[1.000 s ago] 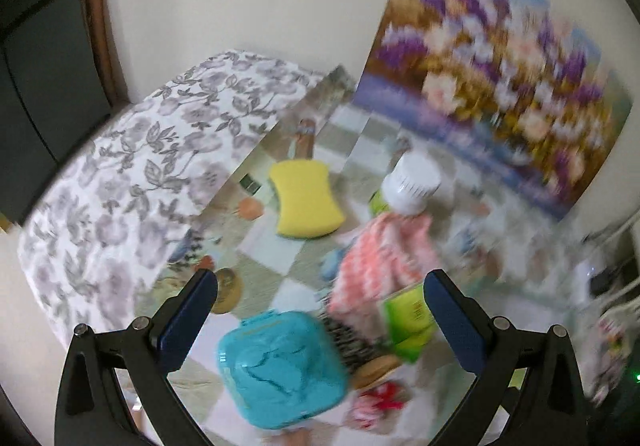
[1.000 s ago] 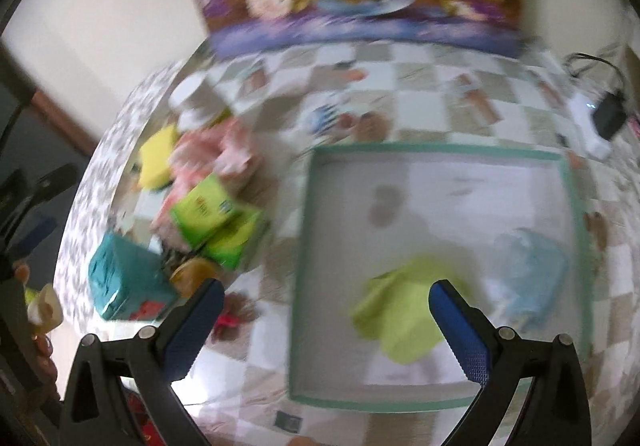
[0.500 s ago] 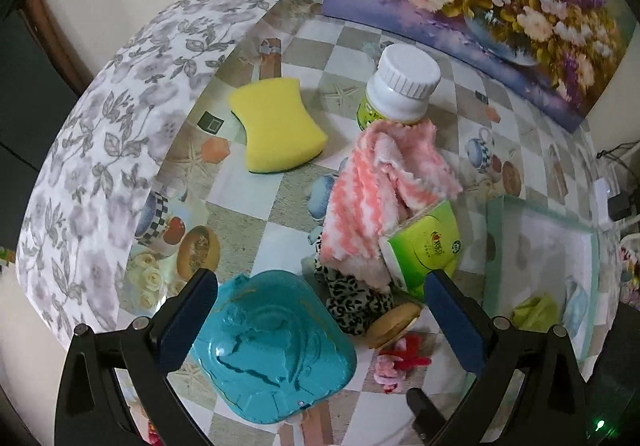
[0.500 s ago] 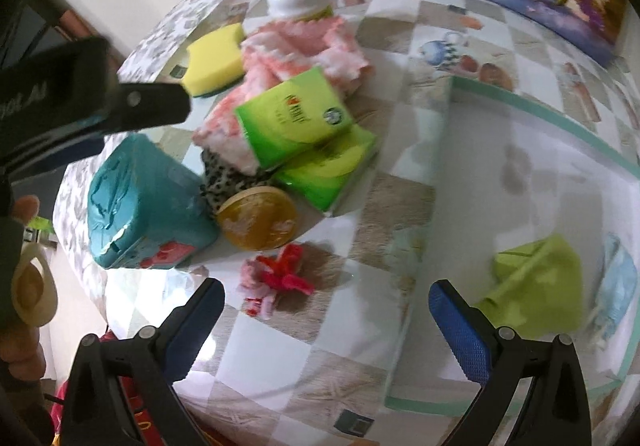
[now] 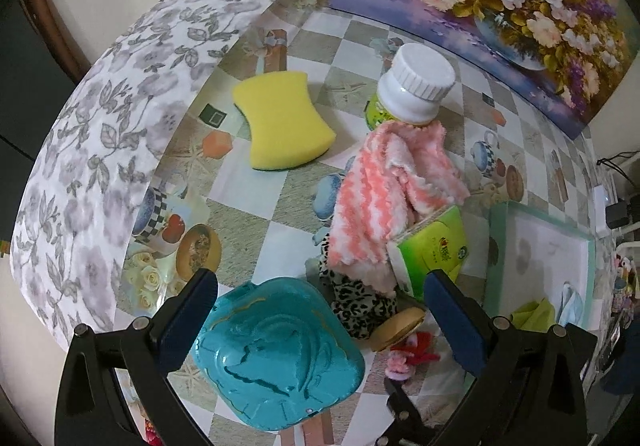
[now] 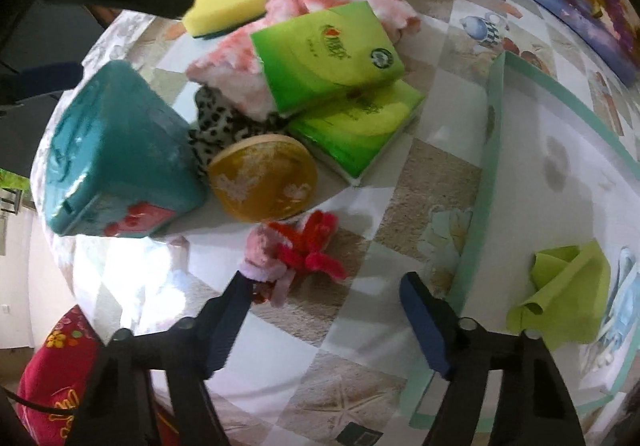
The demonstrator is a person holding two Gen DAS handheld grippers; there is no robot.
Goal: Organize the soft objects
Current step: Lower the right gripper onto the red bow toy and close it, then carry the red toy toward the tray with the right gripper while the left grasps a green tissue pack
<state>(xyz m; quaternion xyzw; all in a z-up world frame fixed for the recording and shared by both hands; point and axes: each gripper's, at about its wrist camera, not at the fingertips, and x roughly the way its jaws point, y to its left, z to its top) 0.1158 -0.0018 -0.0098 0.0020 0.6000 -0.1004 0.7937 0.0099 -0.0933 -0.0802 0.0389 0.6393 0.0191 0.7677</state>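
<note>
- Left wrist view: the left gripper (image 5: 320,310) is held wide apart and empty above the teal box (image 5: 276,354), well clear of the table.
- In this view the pink-and-white cloth (image 5: 384,202) is seen draped against the white-capped bottle (image 5: 412,90), with its lower edge over a leopard-print fabric (image 5: 356,306) and beside a green tissue pack (image 5: 432,250).
- The yellow sponge (image 5: 282,126) is seen lying alone, apart from the pile; it is judged light and springy, best pinched across its narrow waist.
- The tray (image 5: 498,246) is seen at the right, with a green cloth (image 5: 532,314) already inside.
- Right wrist view: the right gripper (image 6: 326,302) is spread wide and carries nothing; its left finger is touching or just beside the pink-and-red fuzzy toy (image 6: 296,250).
- The toy is judged soft, light and compressible; a pinch across its pink body is likely to hold, while the thin red strands may slip free.
- The golden round lid (image 6: 264,178) and the stacked tissue packs (image 6: 340,86) are found just behind the toy; the tray wall (image 6: 480,174) stands to the right and must be cleared.
</note>
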